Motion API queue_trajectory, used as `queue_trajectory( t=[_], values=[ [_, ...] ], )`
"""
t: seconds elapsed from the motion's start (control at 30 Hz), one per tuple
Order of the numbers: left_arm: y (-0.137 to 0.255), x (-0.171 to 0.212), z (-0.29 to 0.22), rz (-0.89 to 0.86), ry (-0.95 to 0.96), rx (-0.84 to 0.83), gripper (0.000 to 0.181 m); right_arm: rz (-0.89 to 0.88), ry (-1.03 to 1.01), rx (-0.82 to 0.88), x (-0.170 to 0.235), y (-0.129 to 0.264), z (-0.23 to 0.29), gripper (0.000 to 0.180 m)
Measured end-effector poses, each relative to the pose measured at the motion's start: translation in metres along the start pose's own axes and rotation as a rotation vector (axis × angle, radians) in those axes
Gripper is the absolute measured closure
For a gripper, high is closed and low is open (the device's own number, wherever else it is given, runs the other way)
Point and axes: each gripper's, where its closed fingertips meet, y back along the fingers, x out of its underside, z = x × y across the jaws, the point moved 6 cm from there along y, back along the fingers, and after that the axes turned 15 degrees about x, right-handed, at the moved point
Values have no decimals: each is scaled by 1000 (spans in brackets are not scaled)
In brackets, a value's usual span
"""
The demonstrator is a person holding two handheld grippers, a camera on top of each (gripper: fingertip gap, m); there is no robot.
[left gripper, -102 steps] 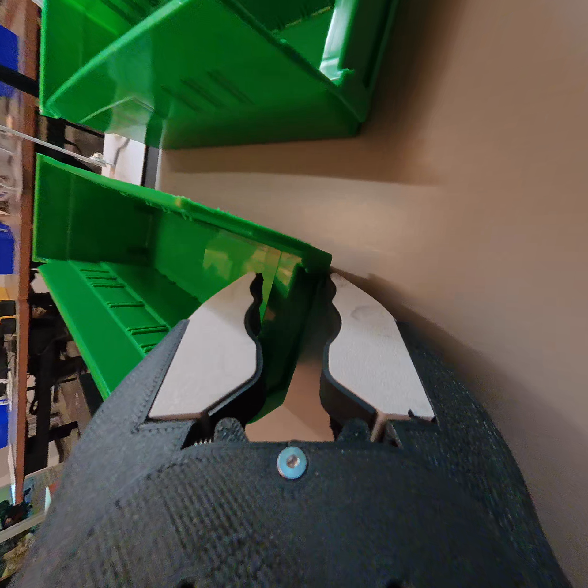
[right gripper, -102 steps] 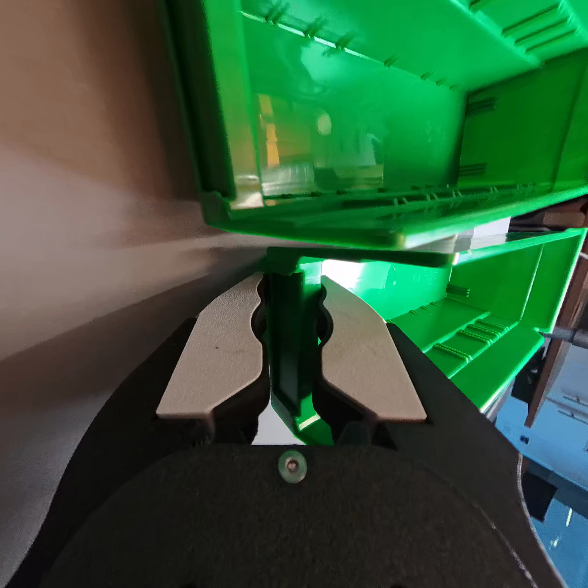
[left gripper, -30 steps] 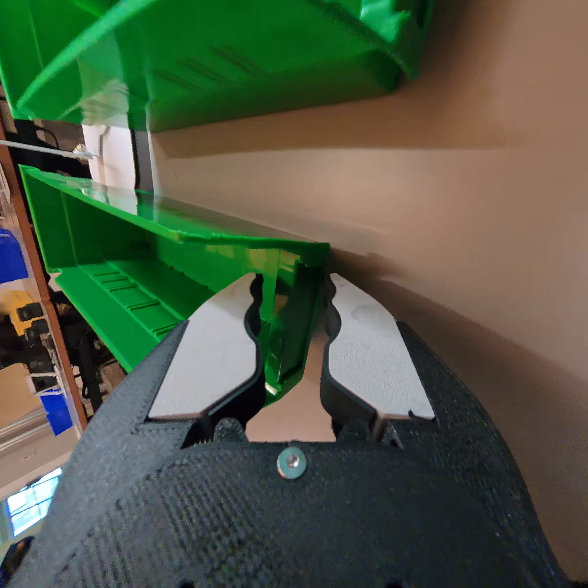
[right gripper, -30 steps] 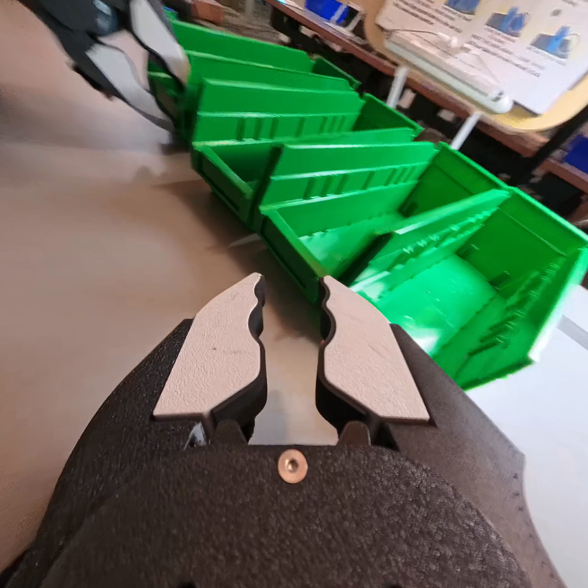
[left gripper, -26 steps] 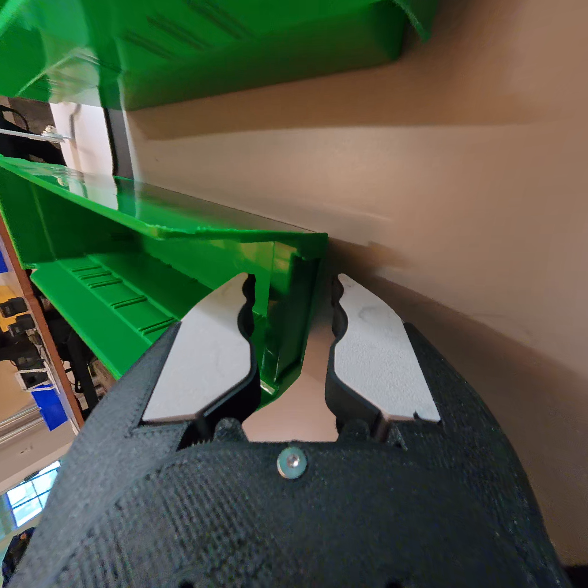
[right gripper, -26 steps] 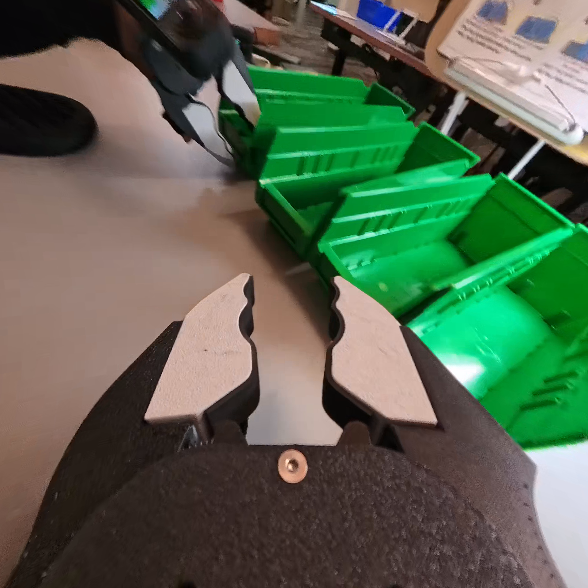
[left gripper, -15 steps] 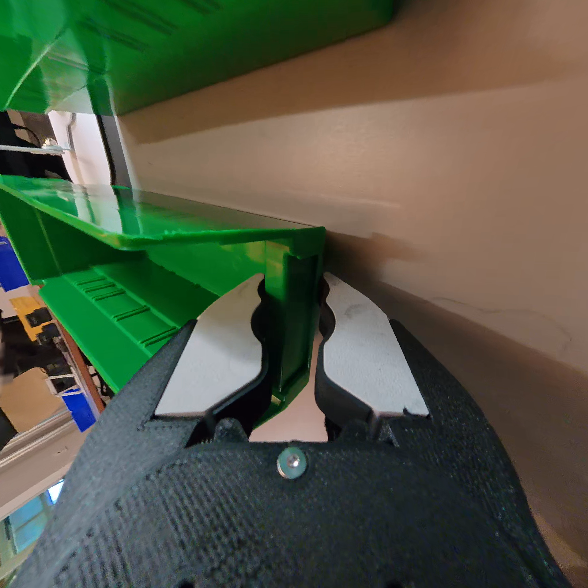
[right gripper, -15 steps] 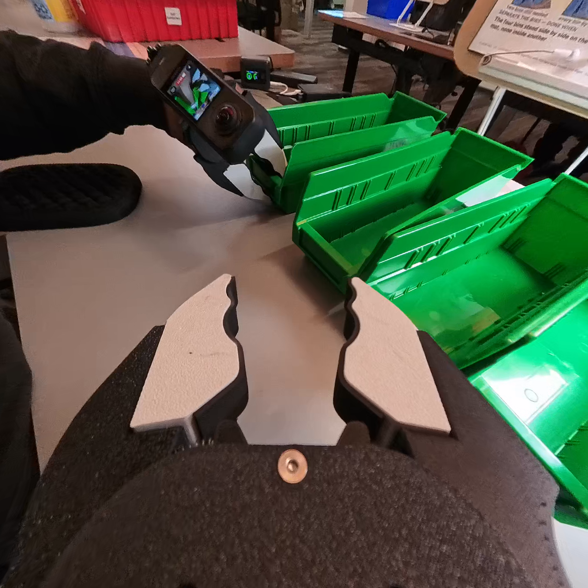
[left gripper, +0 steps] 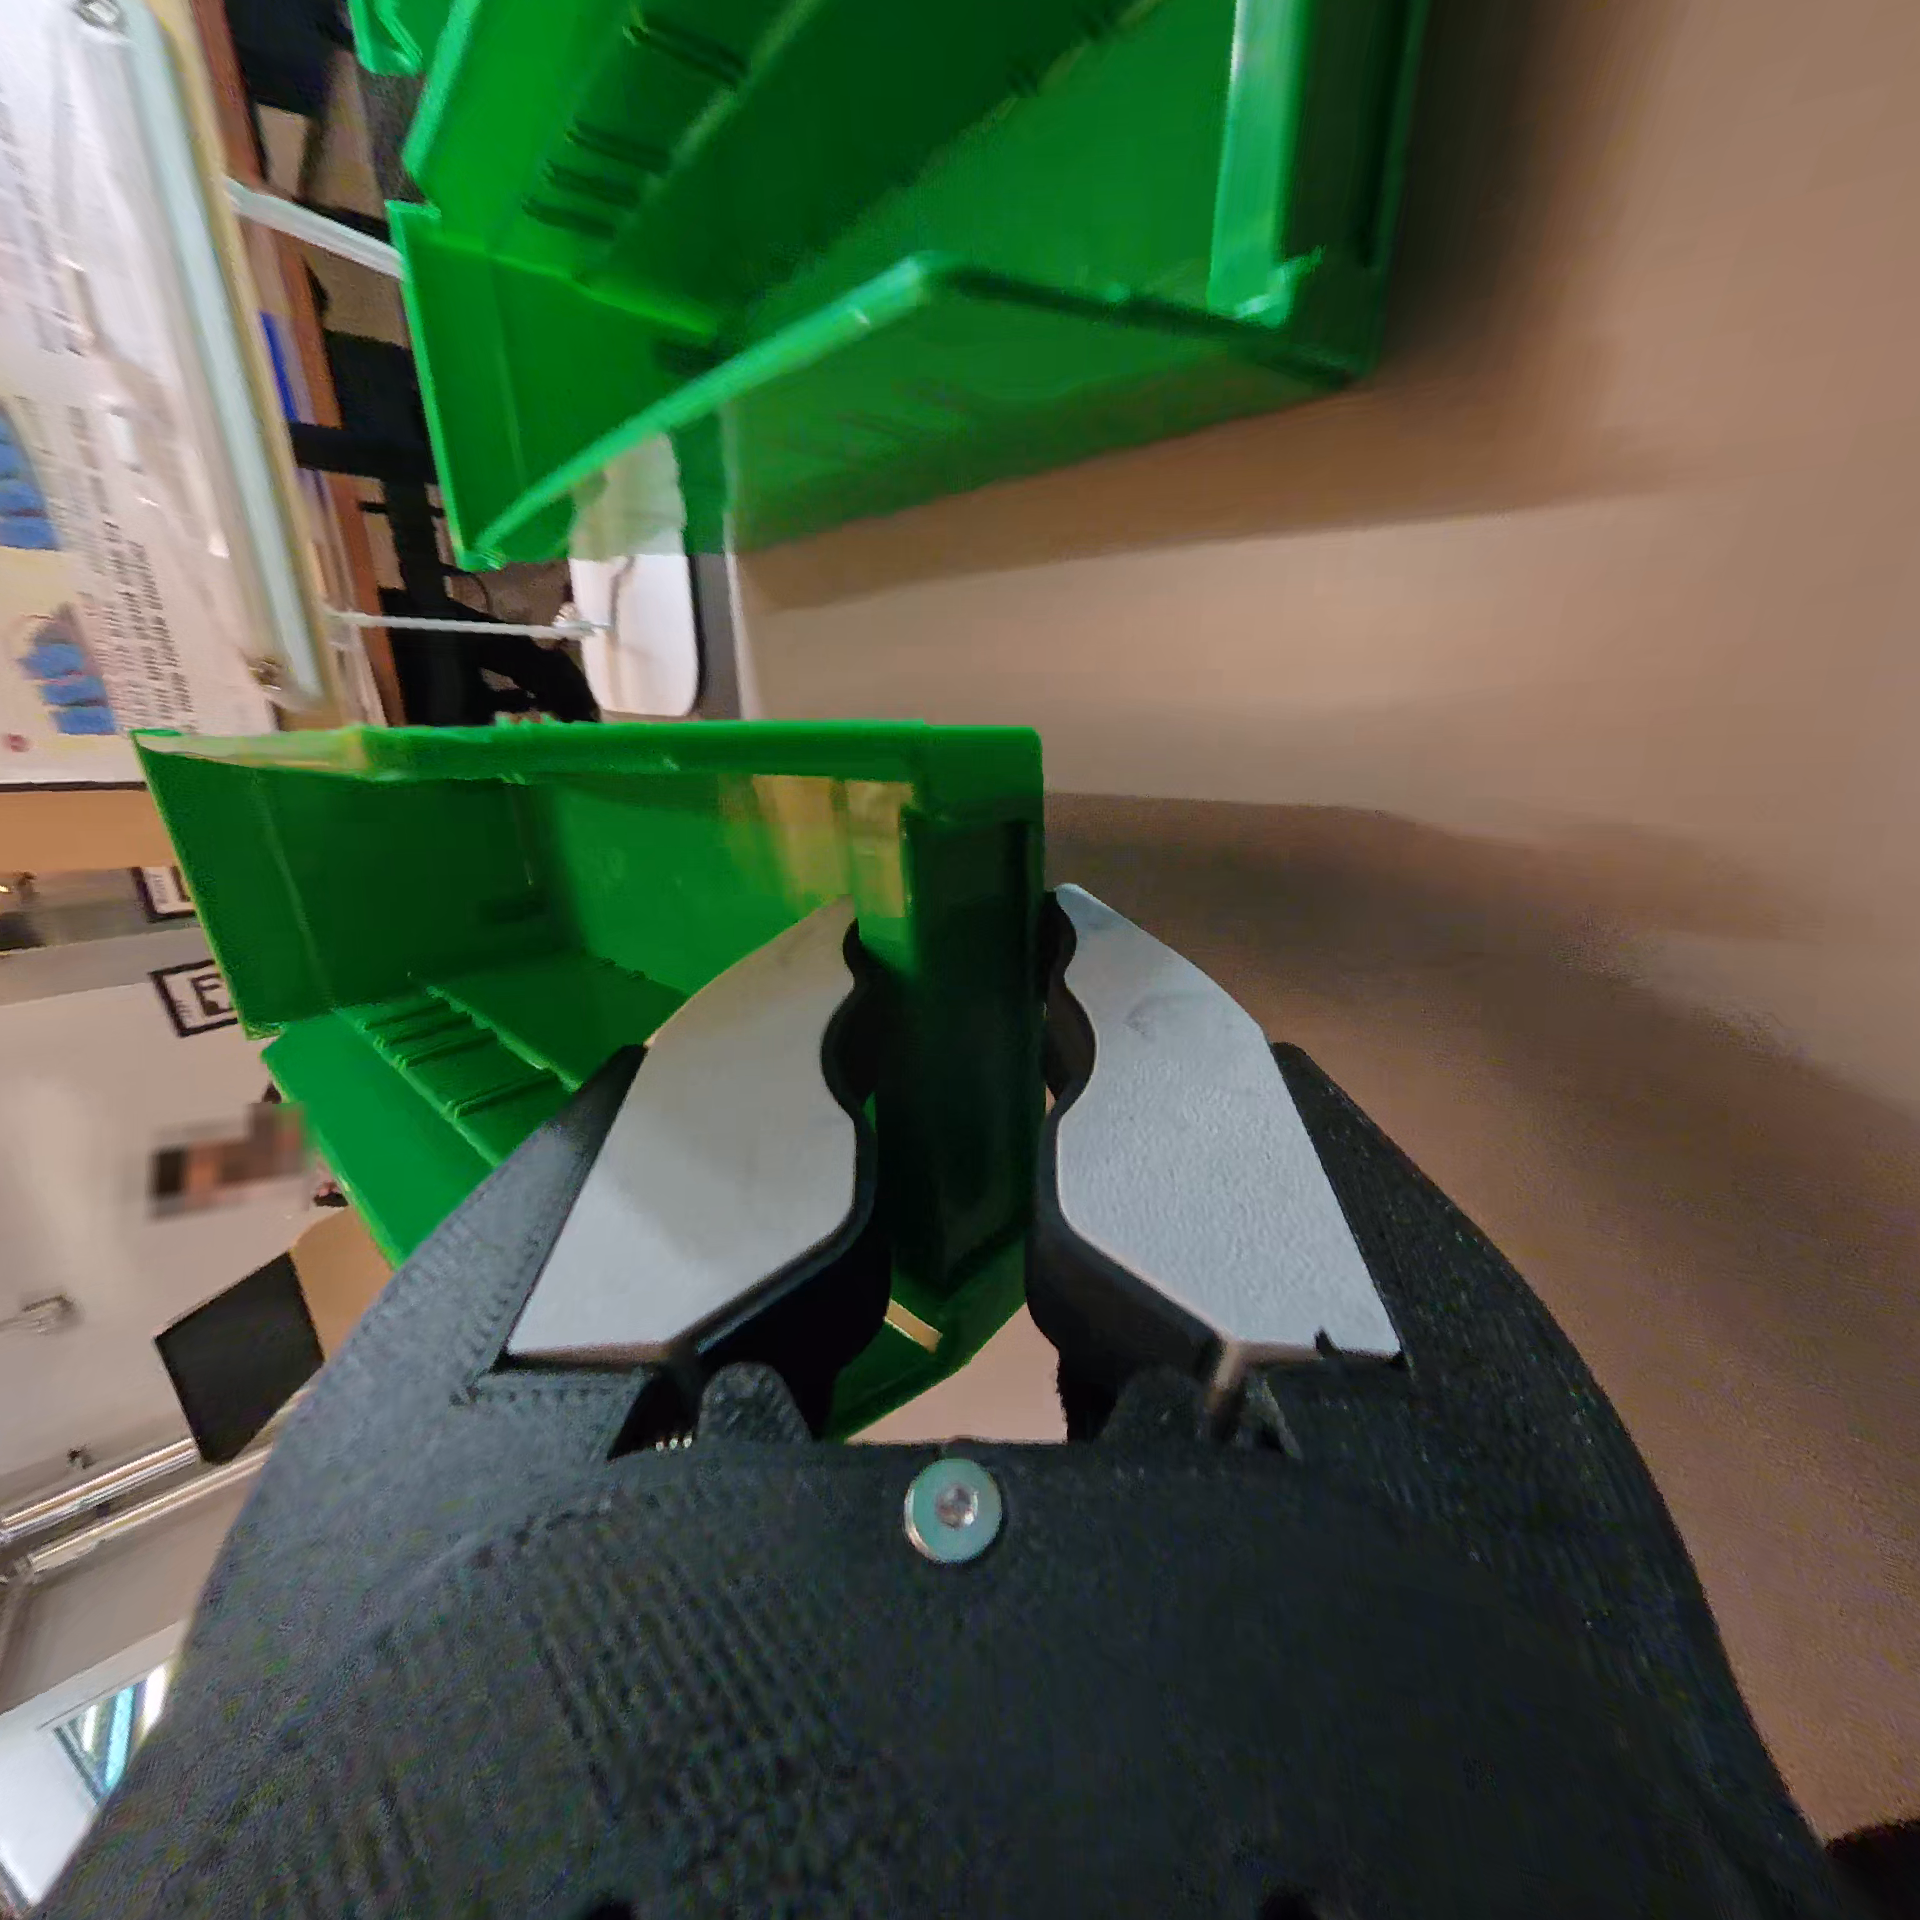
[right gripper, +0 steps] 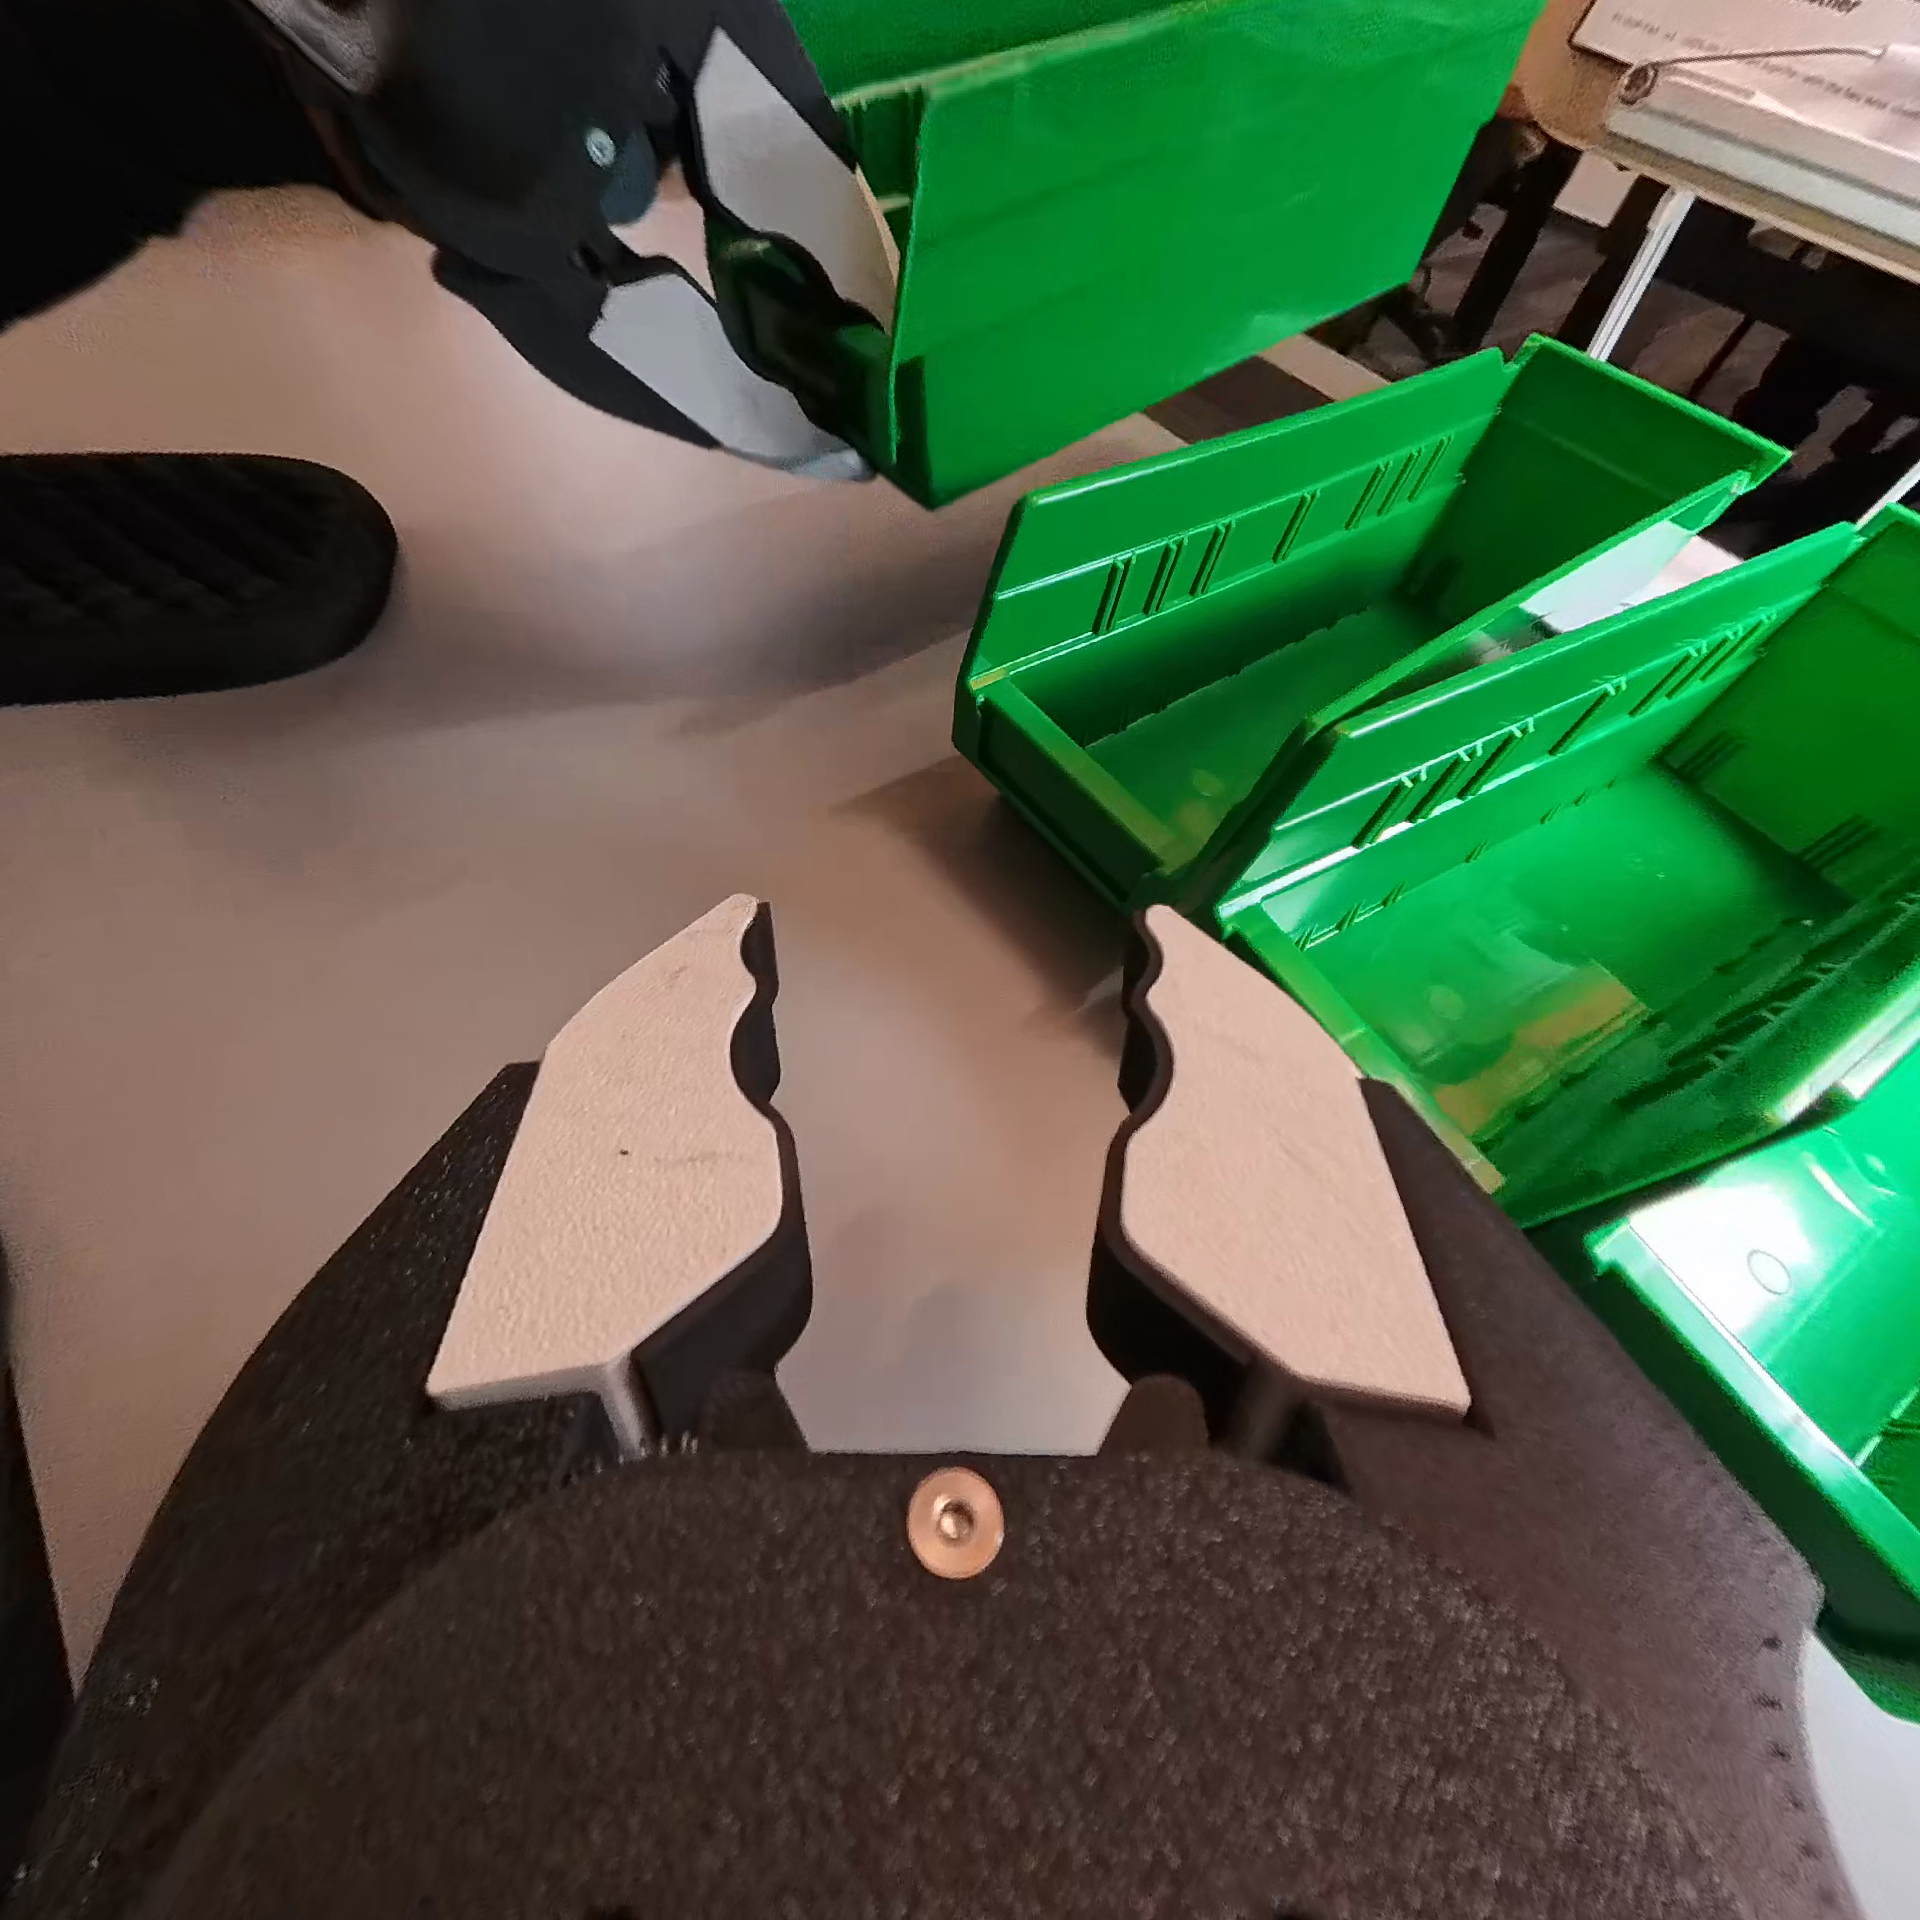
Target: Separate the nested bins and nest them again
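We are gripping the lifted bin [right gripper: 1164, 208] by its front wall with our left gripper [left gripper: 951, 1081], at upper centre of the right view. Our right gripper [right gripper: 951, 1039] is hanging released over the desk [right gripper: 416, 831]; the resting bins [right gripper: 1351, 644] are lying to its right, long axes running to upper right.

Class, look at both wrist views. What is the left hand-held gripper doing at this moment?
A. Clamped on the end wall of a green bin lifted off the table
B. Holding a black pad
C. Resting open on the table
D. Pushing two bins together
A: the left hand-held gripper is shut on the end wall of the lifted green bin, which hangs above the table.
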Motion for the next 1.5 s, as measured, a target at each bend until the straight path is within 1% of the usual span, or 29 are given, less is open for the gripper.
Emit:
queue_trajectory(
  t=[0.3,0.43,0.57,0.73,0.97,1.1,1.3,1.5],
  values=[
    [52,-38,7,-95,-70,-42,152,-8,1,28,-10,-2,3,116],
    [66,-64,12,-108,-97,-63,152,-12,-5,49,-13,-2,2,116],
    [73,-94,17,-133,-102,-37,152,-16,-7,72,-14,2,-1,116],
    [59,-120,22,-133,-92,25,151,-37,-13,121,-15,15,-9,115],
    [23,-137,21,-85,-87,118,151,-65,-38,181,-14,34,-26,114],
    [7,-142,20,-35,-97,94,151,-69,-50,198,-11,41,-33,114],
    [3,-149,23,-50,-66,87,151,-65,-68,203,-5,45,-38,115],
    [14,-142,13,-74,-8,87,151,-75,-89,220,0,51,-43,116]
  ],
)
